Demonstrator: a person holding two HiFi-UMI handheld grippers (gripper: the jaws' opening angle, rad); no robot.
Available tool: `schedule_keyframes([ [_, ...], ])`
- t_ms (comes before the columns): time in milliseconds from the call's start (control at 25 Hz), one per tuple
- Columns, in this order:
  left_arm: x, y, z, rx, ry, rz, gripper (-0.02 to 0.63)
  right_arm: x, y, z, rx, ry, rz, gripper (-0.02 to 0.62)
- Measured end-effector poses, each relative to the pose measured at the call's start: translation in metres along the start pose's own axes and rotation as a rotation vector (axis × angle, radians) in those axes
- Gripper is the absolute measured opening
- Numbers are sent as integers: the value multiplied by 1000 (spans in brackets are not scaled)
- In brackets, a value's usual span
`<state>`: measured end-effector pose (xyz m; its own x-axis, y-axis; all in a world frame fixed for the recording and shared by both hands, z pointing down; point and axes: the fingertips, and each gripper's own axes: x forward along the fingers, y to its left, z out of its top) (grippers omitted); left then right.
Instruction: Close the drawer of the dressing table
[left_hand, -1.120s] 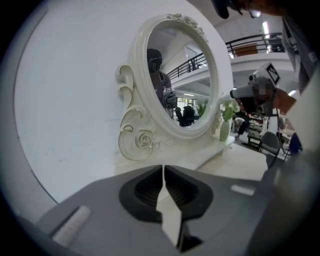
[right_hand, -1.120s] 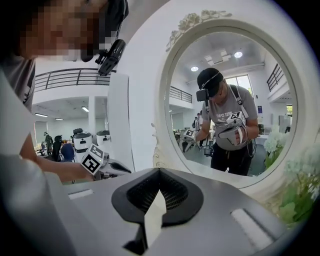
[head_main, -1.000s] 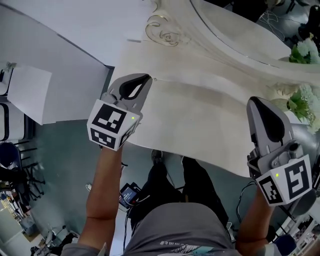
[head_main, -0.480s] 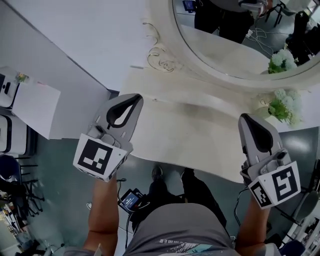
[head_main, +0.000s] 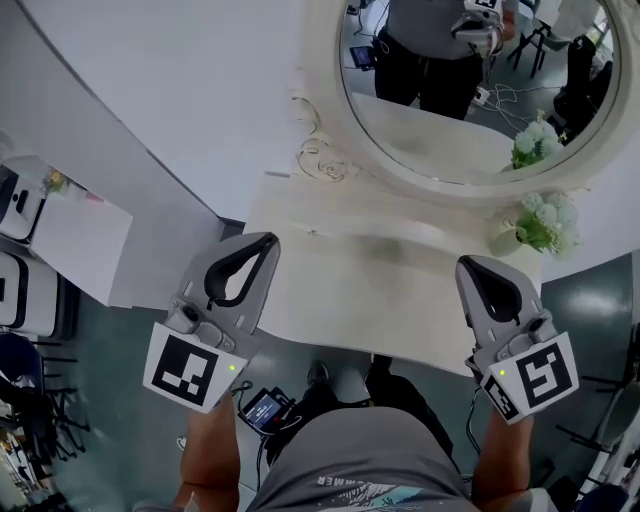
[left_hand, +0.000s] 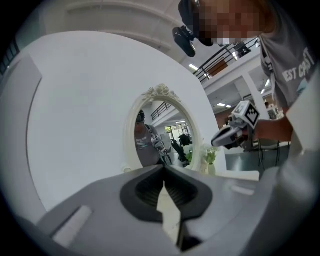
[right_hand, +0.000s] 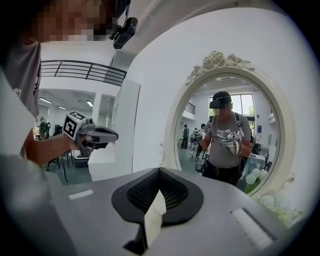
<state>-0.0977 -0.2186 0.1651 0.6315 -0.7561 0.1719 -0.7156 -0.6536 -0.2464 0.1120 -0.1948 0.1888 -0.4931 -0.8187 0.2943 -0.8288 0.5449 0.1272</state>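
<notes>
Both grippers have drawn back toward me since a second ago, and more of the mirror (head_main: 450, 100) now shows at the far side of the head view. My left gripper (head_main: 266, 240) hangs with its tips over the front left corner of the dressing table (head_main: 400, 280). Its own view shows the jaws pressed together with nothing between them. My right gripper (head_main: 470, 264) has its tips over the front edge near the right corner. Its jaws are likewise together and empty, aimed at the oval mirror, which reflects a person holding a gripper. Neither gripper appears to touch the tabletop. The drawer sits somewhere below the front edge of the top, hidden from the head view, so I cannot tell how it stands. White flowers (head_main: 545, 222) stand at the back right corner, just beside the mirror's frame.
</notes>
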Motion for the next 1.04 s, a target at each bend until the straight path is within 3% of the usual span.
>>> schedule_keyframes([
  [400,-39,-13,25,52,-25,-7,5,-27,14,8,-11,6,-44,2],
  [1040,-67,-35,25,45,-29,-32,5,-70,30,2,-15,16,-99,2],
])
